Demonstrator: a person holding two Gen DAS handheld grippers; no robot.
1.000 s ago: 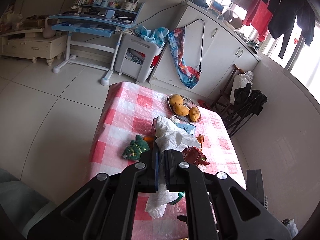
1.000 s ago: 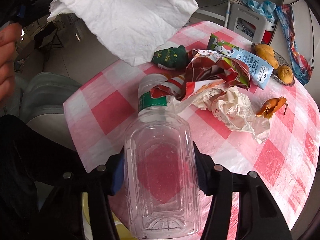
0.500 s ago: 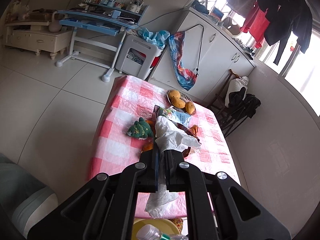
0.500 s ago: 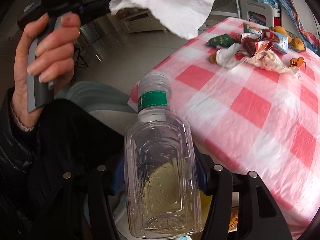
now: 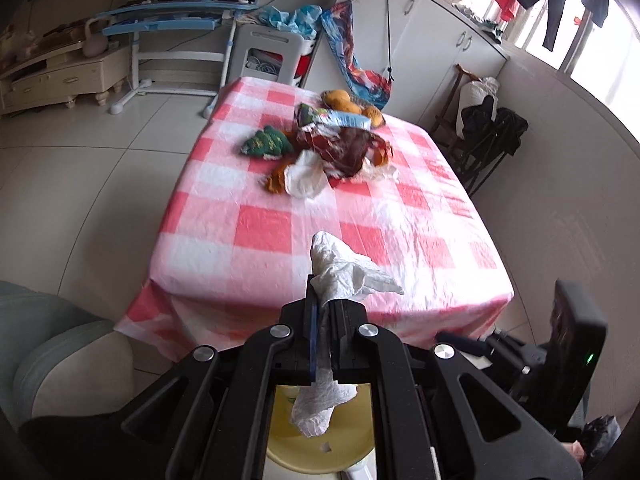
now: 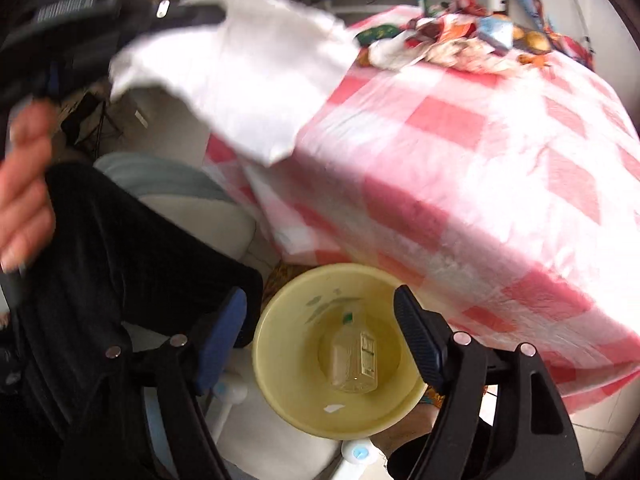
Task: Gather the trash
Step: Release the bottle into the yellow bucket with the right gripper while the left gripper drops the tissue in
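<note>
My left gripper (image 5: 323, 300) is shut on a white paper towel (image 5: 340, 272), held off the near edge of the table above a yellow bin (image 5: 320, 452). The towel also shows in the right wrist view (image 6: 240, 68). My right gripper (image 6: 320, 332) is open and empty above the yellow bin (image 6: 280, 360). A clear plastic bottle (image 6: 354, 360) lies inside the bin. A pile of wrappers and crumpled paper (image 5: 332, 152) sits on the pink checked table (image 5: 260, 232), with a milk carton (image 5: 336, 118) behind it.
A green plush toy (image 5: 266, 142) and a plate of fruit (image 5: 350, 104) sit at the far end of the table. A grey seat (image 5: 52, 360) is at the left. A black device (image 5: 572, 344) and chair (image 5: 488, 136) stand at the right.
My right gripper opened and the bottle dropped into the yellow bin. My left gripper pulled back from the table with the paper towel, to above the bin.
</note>
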